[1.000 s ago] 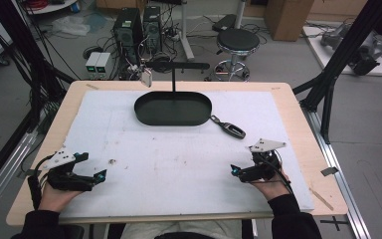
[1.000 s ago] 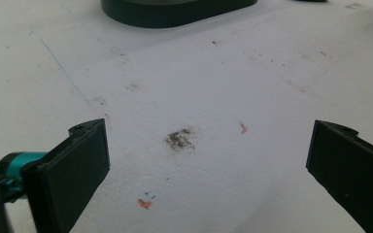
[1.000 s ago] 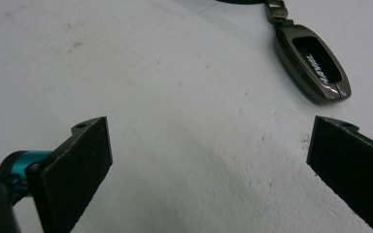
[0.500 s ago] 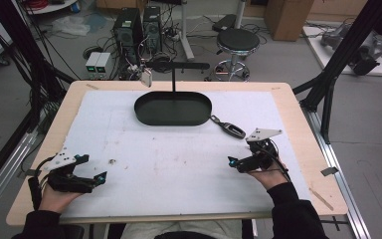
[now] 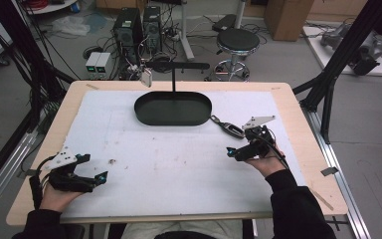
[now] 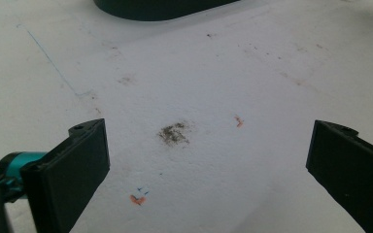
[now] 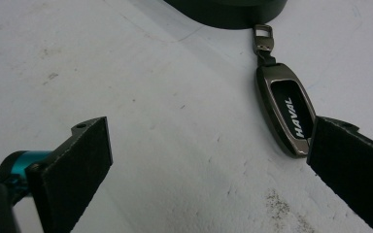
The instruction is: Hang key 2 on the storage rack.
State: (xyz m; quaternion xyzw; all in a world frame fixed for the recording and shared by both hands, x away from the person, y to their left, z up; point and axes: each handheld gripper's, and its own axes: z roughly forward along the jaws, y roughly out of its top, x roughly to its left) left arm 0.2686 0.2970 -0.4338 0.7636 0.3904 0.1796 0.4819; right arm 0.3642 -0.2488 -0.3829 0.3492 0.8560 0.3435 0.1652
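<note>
A: At left we see the left gripper (image 5: 87,169) low on the bench (image 5: 179,164), fingers wide apart, empty.

B: Rightward, the key fob (image 7: 286,114) lies beside the black tray (image 5: 173,108); our right gripper (image 7: 209,160) gapes, apparently just short of it.

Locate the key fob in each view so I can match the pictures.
High view: the key fob lies right of centre, between the black tray and the right claw.
Left gripper view: no fob; the tray edge is at the top.
Right gripper view: the fob is at right, beside the right jaw, its ring towards the tray.
Shared landmark: the tray.
</note>
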